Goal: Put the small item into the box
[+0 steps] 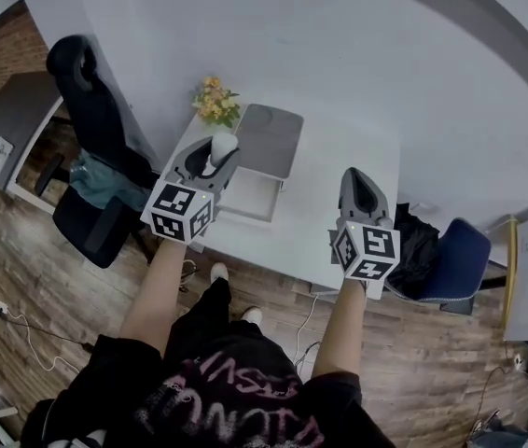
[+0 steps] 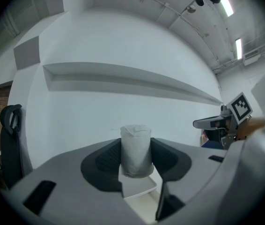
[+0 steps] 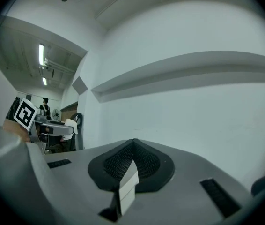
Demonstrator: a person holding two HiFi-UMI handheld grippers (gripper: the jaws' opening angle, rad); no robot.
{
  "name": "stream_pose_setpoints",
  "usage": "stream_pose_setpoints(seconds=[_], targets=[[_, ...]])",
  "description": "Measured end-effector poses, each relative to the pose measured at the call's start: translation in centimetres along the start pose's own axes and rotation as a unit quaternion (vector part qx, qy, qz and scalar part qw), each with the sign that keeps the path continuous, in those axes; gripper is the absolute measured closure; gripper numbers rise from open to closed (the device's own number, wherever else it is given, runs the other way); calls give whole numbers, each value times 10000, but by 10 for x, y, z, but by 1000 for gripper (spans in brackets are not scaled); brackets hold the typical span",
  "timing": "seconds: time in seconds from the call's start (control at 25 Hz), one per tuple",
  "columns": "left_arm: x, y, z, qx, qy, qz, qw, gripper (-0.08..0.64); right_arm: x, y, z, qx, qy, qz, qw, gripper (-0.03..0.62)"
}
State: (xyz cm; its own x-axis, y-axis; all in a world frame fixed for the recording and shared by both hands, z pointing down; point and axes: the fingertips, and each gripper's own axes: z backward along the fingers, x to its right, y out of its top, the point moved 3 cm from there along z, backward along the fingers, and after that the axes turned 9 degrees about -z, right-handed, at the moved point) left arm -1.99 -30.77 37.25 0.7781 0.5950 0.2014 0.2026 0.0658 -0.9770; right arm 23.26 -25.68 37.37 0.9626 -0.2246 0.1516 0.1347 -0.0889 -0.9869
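My left gripper (image 1: 215,153) is shut on a small white cylinder-shaped item (image 1: 224,144), held upright between the dark pads (image 2: 105,161). In the left gripper view the item (image 2: 136,149) fills the gap between the jaws. It hangs just left of the open box (image 1: 248,198), a white tray whose grey lid (image 1: 270,138) lies back behind it on the white table (image 1: 339,157). My right gripper (image 1: 358,179) hovers over the table's right part, shut with nothing in it; its pads meet in the right gripper view (image 3: 133,159).
A yellow flower bunch (image 1: 215,101) stands at the table's far left corner. A black office chair (image 1: 91,110) is left of the table, and a blue chair (image 1: 455,259) with a black bag (image 1: 416,241) is to the right. The wall lies behind the table.
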Motion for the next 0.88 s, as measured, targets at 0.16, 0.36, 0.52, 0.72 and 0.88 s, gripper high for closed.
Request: stream_pose_setpoints(seconds=[0.16, 0.36, 0.52, 0.72, 0.88], targets=[[-7, -5, -17, -19, -10, 35, 10000, 376, 7, 1, -17, 13, -16, -58, 10000, 581], [-16, -16, -31, -120, -79, 74, 9999, 376, 6, -4, -38, 55, 27, -93, 9999, 581], [-21, -26, -37, -227, -116, 159, 9995, 376, 2, -11, -51, -21, 43, -109, 9999, 581], [-13, -48, -49, -566, -307, 224, 9977, 376, 4, -16, -57, -83, 10, -103, 9999, 581], [-4, -79, -59, -1221, -464, 403, 9906, 376, 6, -22, -59, -124, -37, -125, 9998, 581]])
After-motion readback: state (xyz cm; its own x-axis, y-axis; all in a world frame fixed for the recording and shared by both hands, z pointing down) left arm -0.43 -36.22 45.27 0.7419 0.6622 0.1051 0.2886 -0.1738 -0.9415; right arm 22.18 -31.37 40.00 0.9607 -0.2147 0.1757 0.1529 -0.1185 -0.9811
